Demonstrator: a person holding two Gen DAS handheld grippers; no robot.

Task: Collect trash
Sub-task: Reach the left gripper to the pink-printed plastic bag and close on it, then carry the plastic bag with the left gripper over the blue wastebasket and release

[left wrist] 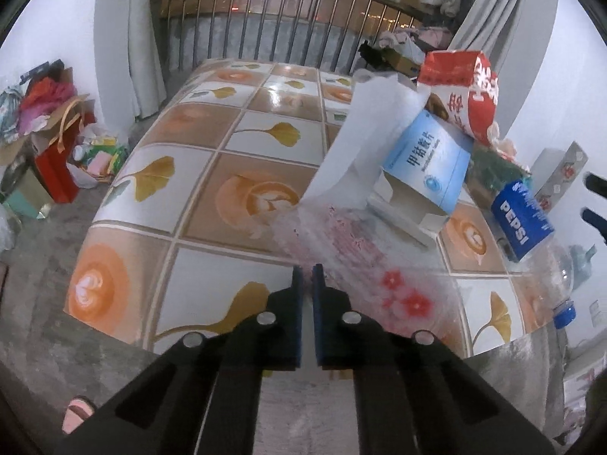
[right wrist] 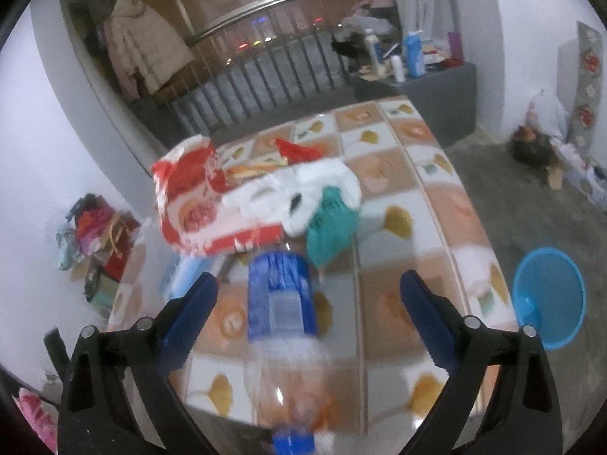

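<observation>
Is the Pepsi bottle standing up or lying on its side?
Lying on its side. The Pepsi bottle stretches flat across the table, with its blue cap pointing toward the near edge.

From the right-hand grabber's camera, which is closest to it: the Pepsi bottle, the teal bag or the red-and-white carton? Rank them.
Measured from the right gripper, in its own view:
1. Pepsi bottle, lying between the open jaws.
2. Teal bag, just beyond the bottle, slightly right.
3. Red-and-white carton, farther back, on the left.
</observation>
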